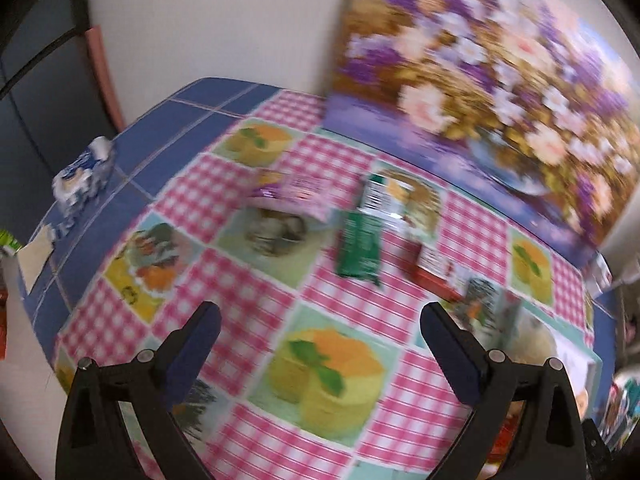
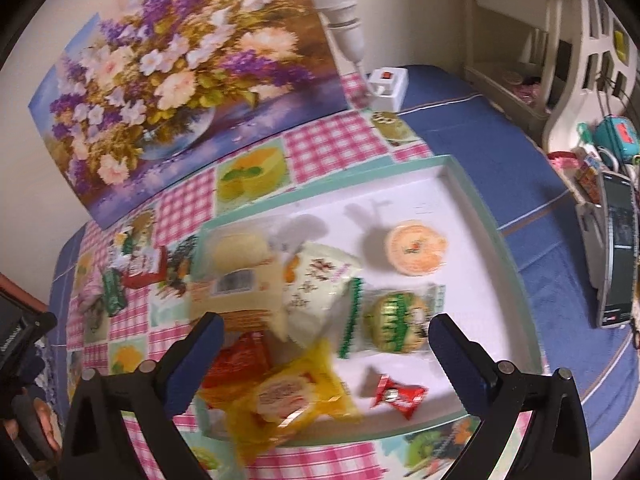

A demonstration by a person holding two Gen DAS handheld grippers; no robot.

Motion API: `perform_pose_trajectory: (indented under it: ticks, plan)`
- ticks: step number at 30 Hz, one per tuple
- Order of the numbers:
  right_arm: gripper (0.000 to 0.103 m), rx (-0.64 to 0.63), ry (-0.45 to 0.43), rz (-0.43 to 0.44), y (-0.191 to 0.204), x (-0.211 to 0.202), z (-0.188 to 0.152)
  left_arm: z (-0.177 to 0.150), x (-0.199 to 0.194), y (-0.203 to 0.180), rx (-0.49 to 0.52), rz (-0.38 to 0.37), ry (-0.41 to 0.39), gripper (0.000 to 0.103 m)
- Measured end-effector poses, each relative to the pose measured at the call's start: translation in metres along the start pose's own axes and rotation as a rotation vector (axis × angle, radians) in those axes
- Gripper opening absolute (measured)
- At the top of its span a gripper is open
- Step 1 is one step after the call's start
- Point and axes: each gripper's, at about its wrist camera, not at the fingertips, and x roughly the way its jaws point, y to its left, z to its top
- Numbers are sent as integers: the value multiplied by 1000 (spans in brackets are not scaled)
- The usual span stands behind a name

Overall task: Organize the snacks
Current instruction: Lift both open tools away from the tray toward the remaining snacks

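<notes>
**Both grippers spread wide over the snack table, holding nothing**

The black left gripper hangs with its fingers far apart and nothing between them, above the pink-checked, cake-printed tablecloth. Just ahead of it lies a dark green foil snack bar; beyond that sit a blurred purple wrapper to the left and a red packet to the right.

The black right gripper is equally wide open and empty, poised over a shallow white tray with a mint-green rim. Nearest, between its fingers, lies a yellow-wrapped round pastry, with a small red twisted candy to the right. Further ahead are a green-and-white wrapped round cake, a pale cream pouch and an orange-lidded round cup. Beyond the tray stands a floral painting.
</notes>
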Motion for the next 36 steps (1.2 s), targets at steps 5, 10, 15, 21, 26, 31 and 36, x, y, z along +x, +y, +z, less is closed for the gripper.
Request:
perform_pose_trajectory:
  ticks: [5,10,15,21,26,31,36]
  plan:
    - [103,-66,-2,37,34,1,-4,8,5,25,-35,31,-4,100]
    - [103,-116,-2,105,71,4,-8,14,8,46,-59,60,-8,100]
    - [103,-135,-6,157,103,8,-4,20,15,62,-83,57,-3,100]
    - [103,-170,-7,182,144,17,8,37,22,64,-85,10,-22,100]
    - [103,-190,1,210,173,30,18,52,37,68,-114,-37,-13,100]
    - [103,-192,19,223,193,52,26,67,54,78,-168,-75,-21,100]
    - [103,-194,52,203,202,82,28,77,68,78,-170,-107,-20,100]
